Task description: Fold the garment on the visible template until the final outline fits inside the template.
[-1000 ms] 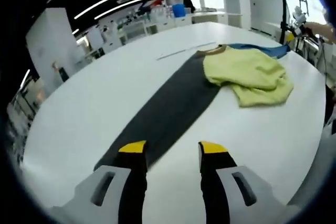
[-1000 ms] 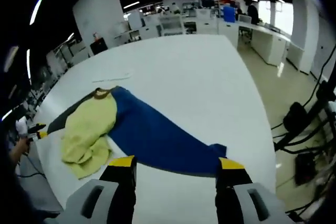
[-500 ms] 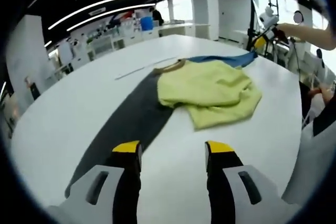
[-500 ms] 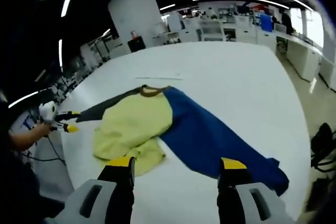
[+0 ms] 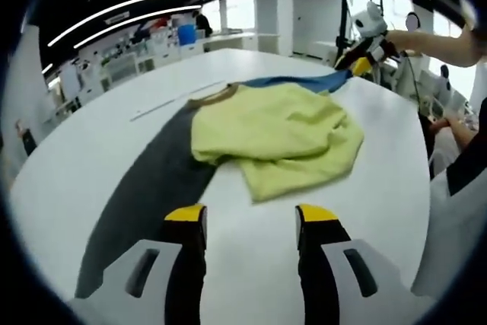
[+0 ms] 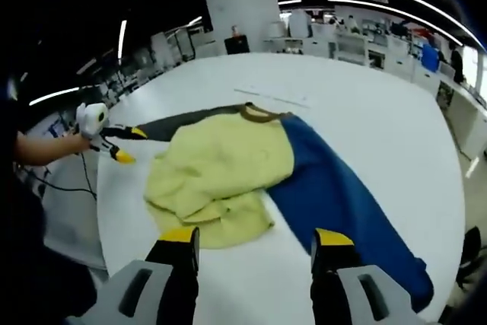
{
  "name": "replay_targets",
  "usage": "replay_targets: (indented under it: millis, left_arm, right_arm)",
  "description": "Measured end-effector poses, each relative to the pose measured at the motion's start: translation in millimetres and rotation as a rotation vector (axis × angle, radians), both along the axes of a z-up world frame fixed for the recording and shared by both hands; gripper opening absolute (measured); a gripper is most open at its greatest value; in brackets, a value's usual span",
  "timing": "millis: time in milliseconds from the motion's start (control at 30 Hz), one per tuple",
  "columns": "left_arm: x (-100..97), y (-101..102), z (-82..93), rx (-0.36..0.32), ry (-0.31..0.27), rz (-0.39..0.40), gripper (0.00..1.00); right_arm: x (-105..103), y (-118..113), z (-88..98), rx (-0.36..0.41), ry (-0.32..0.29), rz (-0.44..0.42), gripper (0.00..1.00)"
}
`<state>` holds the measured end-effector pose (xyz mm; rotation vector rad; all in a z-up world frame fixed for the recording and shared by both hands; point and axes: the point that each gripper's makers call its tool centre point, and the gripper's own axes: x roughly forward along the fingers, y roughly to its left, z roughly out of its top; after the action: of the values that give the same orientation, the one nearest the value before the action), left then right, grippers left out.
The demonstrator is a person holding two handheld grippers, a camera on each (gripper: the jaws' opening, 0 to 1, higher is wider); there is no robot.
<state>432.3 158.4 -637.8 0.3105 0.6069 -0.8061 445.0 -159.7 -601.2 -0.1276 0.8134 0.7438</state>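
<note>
1. Garment (image 5: 278, 131) lies on the white tabletop (image 5: 84, 157): yellow body bunched at the middle, grey sleeve (image 5: 141, 195) stretched out to one side, blue sleeve (image 6: 342, 203) stretched out to the other, brown collar (image 6: 261, 114) on the far edge.
2. Compared with a second ago, both views now closer to the yellow body; cloth itself in the same lay, so camera travel, not a fold.
3. Left gripper (image 5: 243, 218): fingers spread, nothing between them, above bare tabletop just short of the yellow hem.
4. Right gripper (image 6: 251, 243): fingers spread, empty, over the near yellow edge.
5. Template outline not discernible; only a thin pale strip (image 6: 272, 95) beyond the collar.
6. Judgement: approach phase only, folding not begun; sleeves and crumpled body all outstanding.
</note>
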Motion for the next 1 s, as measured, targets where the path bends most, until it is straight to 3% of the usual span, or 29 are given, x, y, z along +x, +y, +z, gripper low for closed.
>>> replay_targets:
  millis: [567, 1000]
  left_arm:
    - [7.2, -23, -25.4, 0.074, -0.022, -0.082, 0.31]
    - [12.5, -37, -21.5, 0.025, -0.023, -0.090, 0.14]
  right_arm:
    - [19, 17, -33.9, -0.037, -0.007, 0.078, 0.35]
    - [31, 21, -56.0, -0.043, 0.024, 0.077, 0.18]
